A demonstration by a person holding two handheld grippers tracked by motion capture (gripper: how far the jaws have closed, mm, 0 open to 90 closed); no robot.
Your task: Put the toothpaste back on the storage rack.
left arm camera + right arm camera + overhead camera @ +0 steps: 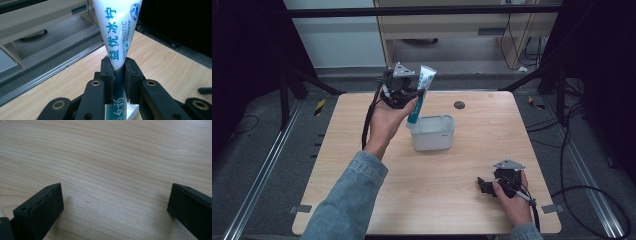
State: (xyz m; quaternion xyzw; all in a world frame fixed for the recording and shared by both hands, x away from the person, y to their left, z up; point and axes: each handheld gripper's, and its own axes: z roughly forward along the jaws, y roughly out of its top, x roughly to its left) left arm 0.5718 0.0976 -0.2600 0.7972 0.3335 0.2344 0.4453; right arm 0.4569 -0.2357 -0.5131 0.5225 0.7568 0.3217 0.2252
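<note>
The desk (452, 200) lies bare between the clear bin (433, 132) and the right hand-held gripper (486, 184), leaving open passage. Over the bin's left rim, the toothpaste tube (419, 95) and left hand-held gripper (412, 95) block the way.

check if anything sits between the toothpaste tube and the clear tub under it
Nothing visible does. The left tongs are shut on the toothpaste tube, whose lower end hangs at the rim of the clear tub. The tub looks empty.
</note>
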